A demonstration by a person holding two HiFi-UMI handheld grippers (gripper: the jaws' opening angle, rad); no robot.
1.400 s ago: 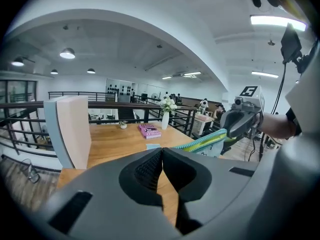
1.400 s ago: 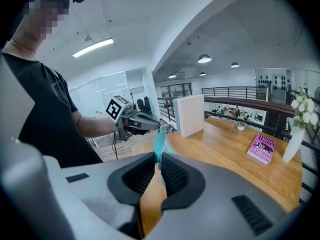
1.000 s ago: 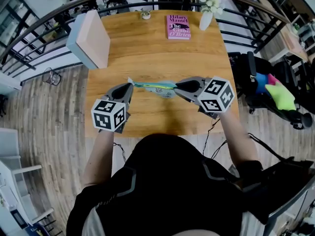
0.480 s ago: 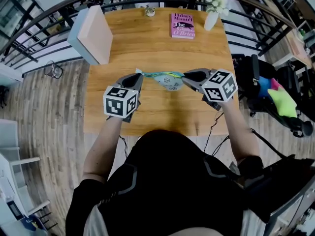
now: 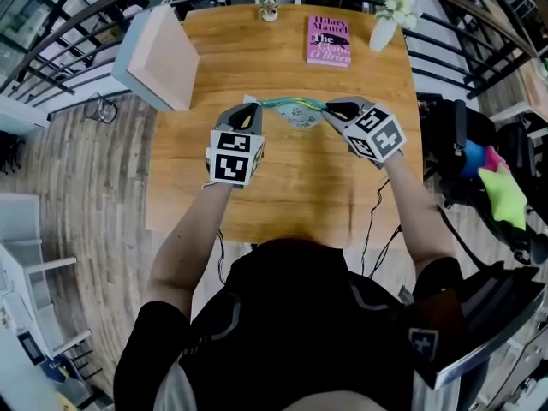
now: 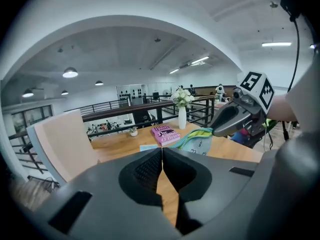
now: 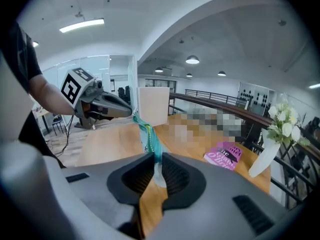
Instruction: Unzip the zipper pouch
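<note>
The zipper pouch [image 5: 296,112], pale with a teal and yellow zip edge, hangs stretched between my two grippers over the wooden table [image 5: 282,187]. My left gripper [image 5: 250,105] is shut on the pouch's left end; a pale blue corner [image 6: 148,147] shows just past its shut jaws [image 6: 162,151]. The right gripper [image 5: 328,106] is shut on the right end of the zip edge. In the right gripper view the pouch [image 7: 149,134] runs from those jaws [image 7: 159,159] across to the left gripper [image 7: 107,106]. The left gripper view shows the pouch [image 6: 197,139] held by the right gripper [image 6: 235,119].
A pink book [image 5: 329,40] and a white vase with flowers [image 5: 385,26] stand at the table's far right. A beige box [image 5: 158,56] overhangs the far left corner. A small ornament [image 5: 269,10] sits at the far edge. A black chair [image 5: 462,157] stands right of the table.
Both grippers have carried the pouch away from me, toward the far half of the table, and slightly lower. They keep about the same spacing, and both grips hold.
</note>
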